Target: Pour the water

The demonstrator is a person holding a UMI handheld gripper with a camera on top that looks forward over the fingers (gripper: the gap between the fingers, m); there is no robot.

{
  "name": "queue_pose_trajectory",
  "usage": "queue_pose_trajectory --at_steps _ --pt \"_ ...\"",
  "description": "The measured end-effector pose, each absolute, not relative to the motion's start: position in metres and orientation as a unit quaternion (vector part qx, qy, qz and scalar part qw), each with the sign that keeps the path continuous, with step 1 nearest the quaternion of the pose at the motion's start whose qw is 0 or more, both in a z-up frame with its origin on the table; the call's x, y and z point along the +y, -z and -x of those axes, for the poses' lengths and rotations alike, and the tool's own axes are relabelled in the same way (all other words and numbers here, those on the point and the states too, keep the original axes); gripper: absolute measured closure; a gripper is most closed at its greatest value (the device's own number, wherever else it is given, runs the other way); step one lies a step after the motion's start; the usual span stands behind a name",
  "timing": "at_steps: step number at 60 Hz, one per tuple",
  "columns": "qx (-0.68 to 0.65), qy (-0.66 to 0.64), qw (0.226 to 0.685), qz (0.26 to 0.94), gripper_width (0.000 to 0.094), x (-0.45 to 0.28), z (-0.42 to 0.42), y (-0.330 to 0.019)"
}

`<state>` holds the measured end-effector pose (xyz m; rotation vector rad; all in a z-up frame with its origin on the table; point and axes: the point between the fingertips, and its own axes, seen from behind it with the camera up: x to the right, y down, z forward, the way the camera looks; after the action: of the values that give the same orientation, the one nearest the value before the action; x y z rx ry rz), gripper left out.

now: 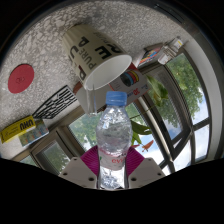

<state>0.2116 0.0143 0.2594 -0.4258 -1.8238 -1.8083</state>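
Gripper [112, 172] fingers squeeze one water bottle [114, 130] from both sides, with the pink pads pressed on it. It looks lifted up, with a window [175, 100] behind it and a speckled wall or ceiling [40, 50] above.

I think the pouring step is about to start. One big paper cup [95, 58] with black letters sits just beyond the bottle's blue cap [116, 98]. The cap looks like it is on, so it may need to come off first. Then the bottle must tip toward the cup's open mouth.

Smaller things: one red round thing [21, 77] and one yellow box [18, 130].
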Motion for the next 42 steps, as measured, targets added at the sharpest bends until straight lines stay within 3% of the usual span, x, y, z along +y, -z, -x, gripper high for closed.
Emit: queue_pose_trajectory --at_steps 8,14,18,32,37,42 --pt "-0.694 0.656 0.257 0.147 0.0630 0.019 -0.205 -0.242" --pt "-0.675 0.650 0.305 0.171 0.0630 0.015 -0.198 -0.262" --pt "-0.641 0.647 0.360 0.199 0.0632 0.008 -0.191 -0.298" --pt "-0.371 0.477 0.659 0.447 0.0632 -0.035 -0.228 -0.442" --pt "-0.258 0.338 0.733 0.531 0.0629 -0.040 -0.255 -0.442" --pt "-0.163 0.211 0.769 0.580 0.0631 -0.048 -0.272 -0.426"
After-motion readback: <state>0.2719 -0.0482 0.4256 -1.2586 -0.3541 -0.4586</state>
